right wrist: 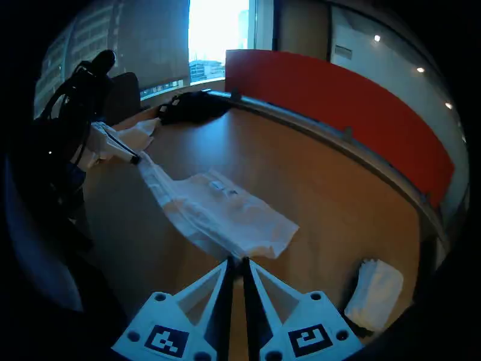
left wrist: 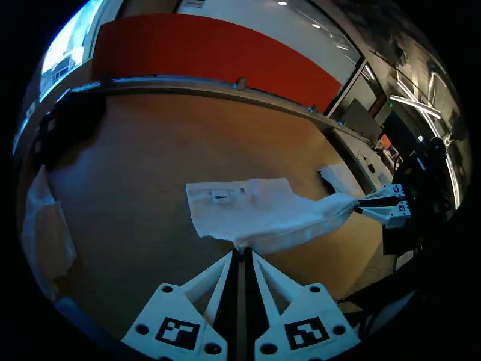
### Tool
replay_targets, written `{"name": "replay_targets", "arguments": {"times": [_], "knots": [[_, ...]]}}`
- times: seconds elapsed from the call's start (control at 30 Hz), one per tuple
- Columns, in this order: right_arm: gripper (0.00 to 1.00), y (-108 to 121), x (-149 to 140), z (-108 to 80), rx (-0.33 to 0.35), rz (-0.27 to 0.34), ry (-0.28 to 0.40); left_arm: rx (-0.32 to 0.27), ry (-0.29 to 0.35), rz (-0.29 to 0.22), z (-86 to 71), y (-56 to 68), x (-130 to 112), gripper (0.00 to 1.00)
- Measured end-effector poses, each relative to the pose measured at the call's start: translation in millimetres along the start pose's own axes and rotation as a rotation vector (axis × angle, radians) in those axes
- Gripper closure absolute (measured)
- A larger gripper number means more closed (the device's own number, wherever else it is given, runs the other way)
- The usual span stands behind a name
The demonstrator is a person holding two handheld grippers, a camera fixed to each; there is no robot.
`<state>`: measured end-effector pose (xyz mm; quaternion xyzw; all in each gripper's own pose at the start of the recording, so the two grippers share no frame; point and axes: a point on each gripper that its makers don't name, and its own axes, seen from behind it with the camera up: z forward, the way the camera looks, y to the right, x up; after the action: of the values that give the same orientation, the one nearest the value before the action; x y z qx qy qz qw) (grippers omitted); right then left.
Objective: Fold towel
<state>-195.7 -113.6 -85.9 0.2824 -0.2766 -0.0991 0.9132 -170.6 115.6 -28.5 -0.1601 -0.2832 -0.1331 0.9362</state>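
Observation:
A white towel (left wrist: 264,210) (right wrist: 222,210) lies stretched and partly lifted over the wooden table (left wrist: 132,180) (right wrist: 312,180). In the left gripper view, my left gripper (left wrist: 242,251) is shut on the towel's near corner. Far to the right, the right gripper (left wrist: 368,206) pinches the other end, so the cloth hangs taut between the two. In the right gripper view, my right gripper (right wrist: 237,260) is shut on the towel's near edge, and the left gripper (right wrist: 133,159) grips the far corner at the upper left. A small label shows on the towel's top face.
A folded white cloth (right wrist: 376,292) (left wrist: 343,177) lies near the table's edge. More white cloth (left wrist: 42,234) (right wrist: 141,129) is heaped at the other end. A black bag (right wrist: 192,105) (left wrist: 66,120) sits by the red partition (left wrist: 210,54) (right wrist: 337,102) along the table's back.

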Motion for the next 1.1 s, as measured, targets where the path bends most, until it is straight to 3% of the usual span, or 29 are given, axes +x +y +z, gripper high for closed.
{"name": "replay_targets", "arguments": {"times": [0.17,0.57,1.1], "knots": [[0.9,-1,2,-2.6,0.004,0.007,0.001,-0.004,0.001,-0.007,-2.8,1.0,2,0.93],[0.9,1,-3,4.0,0.011,-0.01,-0.03,0.005,-0.012,-0.03,7.4,-3.2,1,0.93],[0.9,43,6,49.0,-0.001,-0.024,-0.081,0.029,-0.007,-0.073,51.9,-23.7,19,0.93]]}}
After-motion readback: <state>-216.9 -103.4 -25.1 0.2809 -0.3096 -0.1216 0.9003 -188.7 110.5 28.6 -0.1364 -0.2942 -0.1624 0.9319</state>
